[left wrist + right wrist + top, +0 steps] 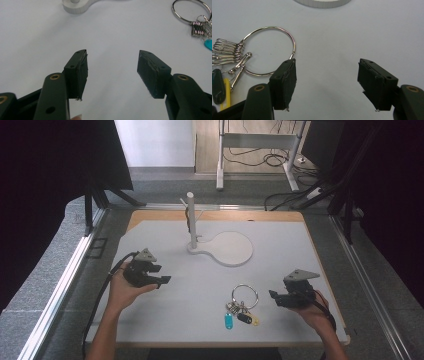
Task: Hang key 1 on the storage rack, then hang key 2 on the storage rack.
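A large metal key ring point(244, 296) lies flat on the white board, with small clips and blue, black and yellow tags point(239, 316) bunched at its near side. A white stand point(220, 249) with an upright post point(191, 220) sits farther back. My left gripper point(162, 274) rests at the board's left, open and holding nothing; its view shows the ring point(191, 11) far to the right. My right gripper point(272, 295) is open just right of the ring, with the ring point(270, 50) beside its left jaw, not between the jaws.
The white board point(280, 245) lies on a wooden table point(150, 215) with metal rails along both sides. Black curtains stand left and right. Cables and a desk frame point(260, 150) are on the floor beyond the table.
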Motion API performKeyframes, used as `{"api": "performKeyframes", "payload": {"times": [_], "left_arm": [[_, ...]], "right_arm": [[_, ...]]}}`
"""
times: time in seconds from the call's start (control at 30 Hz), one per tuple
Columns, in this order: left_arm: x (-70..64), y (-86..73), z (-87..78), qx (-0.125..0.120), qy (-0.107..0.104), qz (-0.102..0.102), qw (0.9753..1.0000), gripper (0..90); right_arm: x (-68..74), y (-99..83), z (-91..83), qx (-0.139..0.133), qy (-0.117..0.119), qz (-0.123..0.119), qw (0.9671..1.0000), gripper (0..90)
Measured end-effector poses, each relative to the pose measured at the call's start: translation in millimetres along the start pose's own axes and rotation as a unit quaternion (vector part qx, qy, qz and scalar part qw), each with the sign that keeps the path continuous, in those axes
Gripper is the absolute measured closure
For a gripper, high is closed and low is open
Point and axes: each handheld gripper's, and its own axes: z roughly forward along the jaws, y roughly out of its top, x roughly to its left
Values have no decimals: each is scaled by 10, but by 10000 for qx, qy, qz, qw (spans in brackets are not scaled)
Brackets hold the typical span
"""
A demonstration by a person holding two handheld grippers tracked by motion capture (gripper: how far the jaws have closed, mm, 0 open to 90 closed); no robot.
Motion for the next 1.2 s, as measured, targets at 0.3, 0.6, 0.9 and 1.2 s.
{"api": "performKeyframes", "payload": {"times": [0.3, 0.6, 0.9, 1.2], "left_arm": [[29, -131, 62, -15, -104, -149, 9998, 418], [12, -204, 45, -108, -75, -193, 9997, 392], [-73, -274, 34, -27, -117, -134, 9998, 388], [-123, -313, 40, 56, -153, -87, 9998, 385]], "right_arm": [[-18, 253, 10, 231, 73, -183, 9995, 329], [-65, 522, 55, 544, 232, -481, 9971, 365], [40, 672, 221, 944, 415, -850, 9910, 390], [180, 795, 506, 1493, 471, -1181, 9806, 416]]}}
